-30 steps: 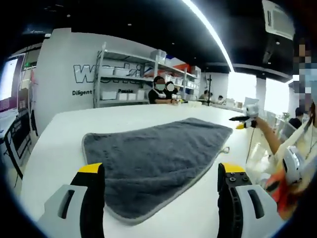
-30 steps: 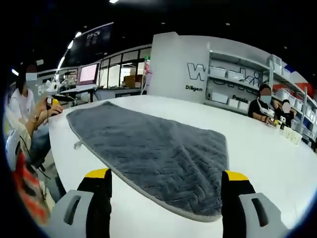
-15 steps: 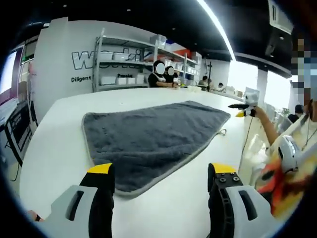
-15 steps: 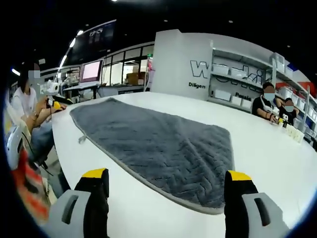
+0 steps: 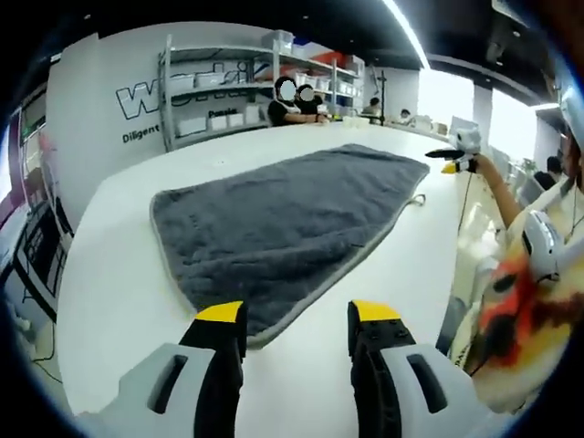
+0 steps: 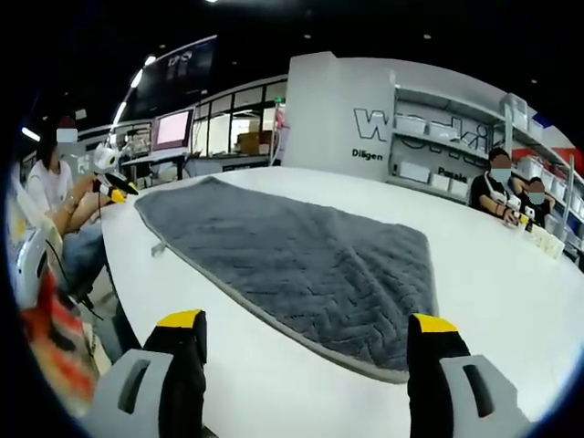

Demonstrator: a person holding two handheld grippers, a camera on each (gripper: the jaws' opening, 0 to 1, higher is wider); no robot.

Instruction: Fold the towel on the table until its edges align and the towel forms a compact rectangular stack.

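A dark grey, plush rectangular towel (image 5: 283, 224) with a pale trimmed edge lay spread flat in 1 layer on the broad white table (image 5: 119, 274). Its surface showed a woven zigzag pattern in the right gripper view (image 6: 301, 260), and a small hanging loop (image 5: 418, 199) stuck out from its long edge onto the bare tabletop.

The left gripper (image 5: 297, 315), grey-bodied with yellow-tipped black jaws, hovered just short of the towel's nearest corner, its jaws parted by a narrow gap with nothing between them. The right gripper (image 6: 308, 321), of the same make, hung above the table's near side beside the towel's long edge, its jaws spread wide and empty.

Beyond the towel's far end, a seated person (image 6: 50, 196) held another yellow-tipped gripper (image 6: 111, 182) close to the table's edge. Past the towel on the other side, 2 people (image 6: 511, 196) sat at the table before white metal shelving (image 5: 219, 87) holding white bins.
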